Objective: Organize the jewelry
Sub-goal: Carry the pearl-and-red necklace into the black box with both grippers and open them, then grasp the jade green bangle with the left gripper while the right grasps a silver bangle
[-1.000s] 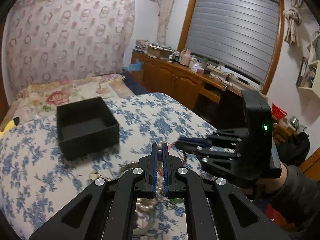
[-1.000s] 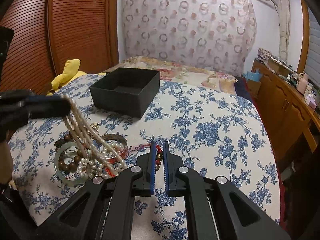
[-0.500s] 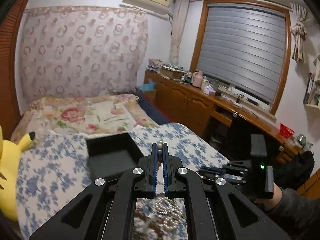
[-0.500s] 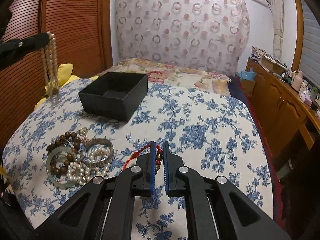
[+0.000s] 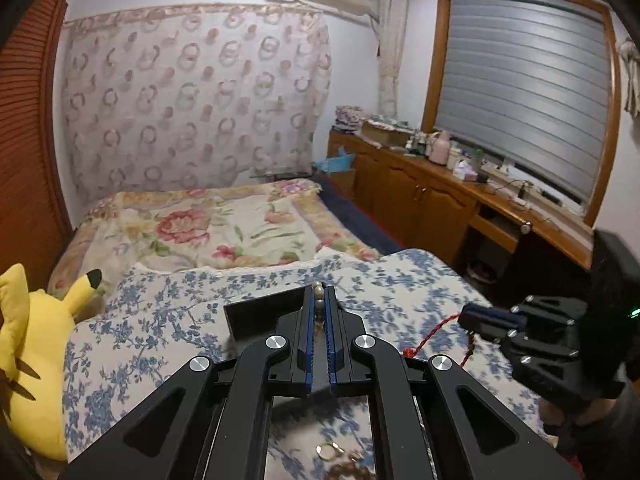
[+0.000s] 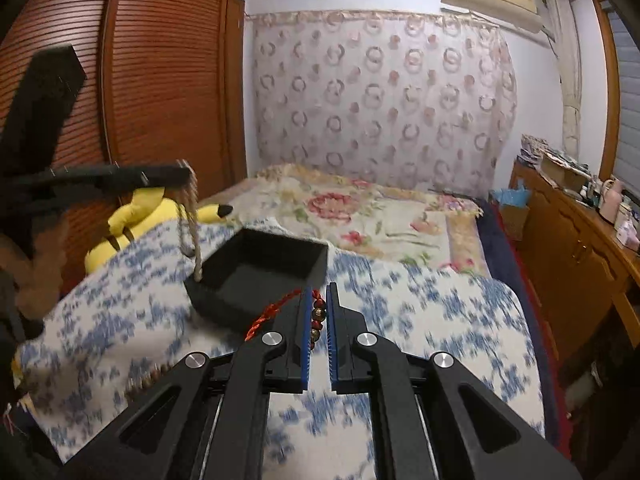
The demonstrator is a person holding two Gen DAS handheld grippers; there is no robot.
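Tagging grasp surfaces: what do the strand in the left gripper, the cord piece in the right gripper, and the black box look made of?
Pearl strand: round, glossy cream beads, pearl or imitation; can't tell.
Red cord bracelet: twisted red textile cord with shiny gold and red beads; bead material unclear.
Black box: rigid, matte black, straight thin walls; probably plastic or card, open-topped.

Black claw (image 5: 319, 300), blue pads, silver screws

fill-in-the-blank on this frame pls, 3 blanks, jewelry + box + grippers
1. The left gripper has its jaws shut on a strand of ____.
2. The right gripper holds a beaded bracelet on a ____ cord.
3. The pearl necklace hangs over the near corner of the open ____ box.

Missing words: pearls; red; black
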